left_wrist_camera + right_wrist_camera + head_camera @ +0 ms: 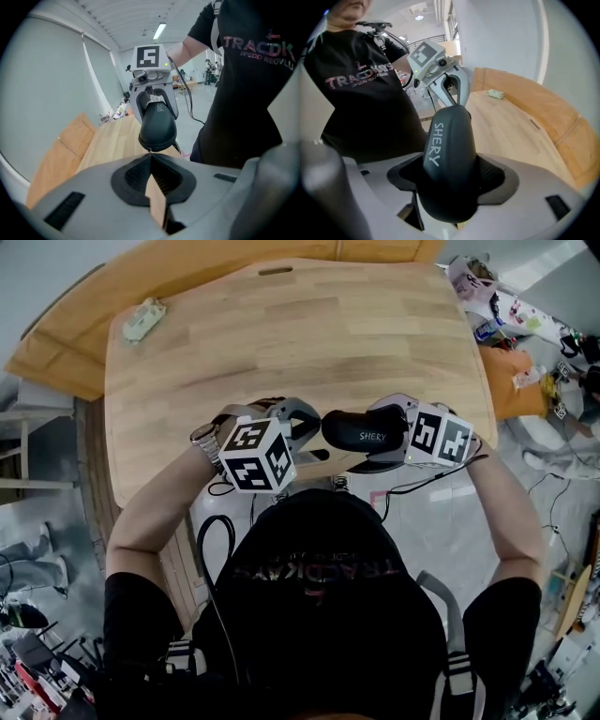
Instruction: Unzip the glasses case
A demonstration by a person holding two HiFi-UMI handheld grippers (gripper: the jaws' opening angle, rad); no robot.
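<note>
The left gripper [150,156] has its jaws pinched together on the tiny zipper pull [150,151] at one end of the black glasses case [447,154]. The right gripper [450,180] clamps the case's other end, holding it above the wooden table's [300,343] near edge.

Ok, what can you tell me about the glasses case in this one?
The glasses case is a dark, matte, rounded oblong shell with SHERY printed in white on its side. It looks fully closed; no gap shows. It hangs roughly level in the air above the near part of the wooden table, touching nothing but the grippers. The right gripper clamps one end; at the other end the left gripper is shut on what looks like the small zip pull.
</note>
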